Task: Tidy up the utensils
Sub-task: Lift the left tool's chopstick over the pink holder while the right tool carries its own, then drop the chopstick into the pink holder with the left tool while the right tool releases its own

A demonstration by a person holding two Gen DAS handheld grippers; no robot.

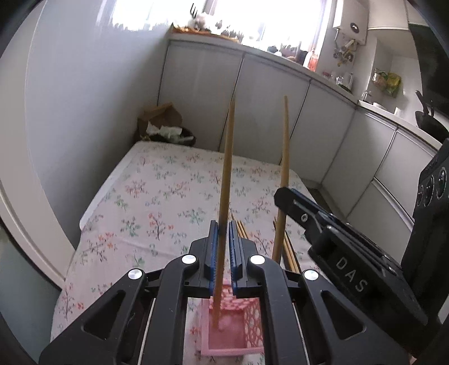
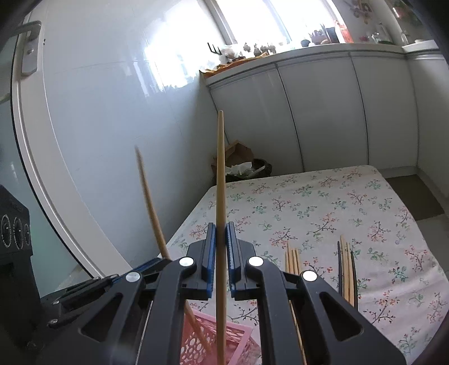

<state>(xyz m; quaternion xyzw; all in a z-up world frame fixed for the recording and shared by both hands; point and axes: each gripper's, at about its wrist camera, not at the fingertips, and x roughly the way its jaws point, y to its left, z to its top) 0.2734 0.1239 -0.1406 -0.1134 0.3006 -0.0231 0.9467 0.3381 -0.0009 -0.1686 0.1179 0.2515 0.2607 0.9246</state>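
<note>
Small kitchen corner: glossy white wall (image 2: 112, 118), pale grey cabinets (image 1: 269, 106) under a cluttered counter (image 1: 331, 77), bright window (image 2: 252, 19) washing everything out, floral cloth on the tabletop (image 2: 350, 202).

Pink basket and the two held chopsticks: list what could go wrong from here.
1. The left gripper and right gripper each pinch a wooden chopstick low on its length, so either stick could pivot in the jaws.
2. Both sticks aim at the small pink basket from close together; the left chopstick and right chopstick or the grippers might collide.
3. A sideways push could tip the light basket.
</note>
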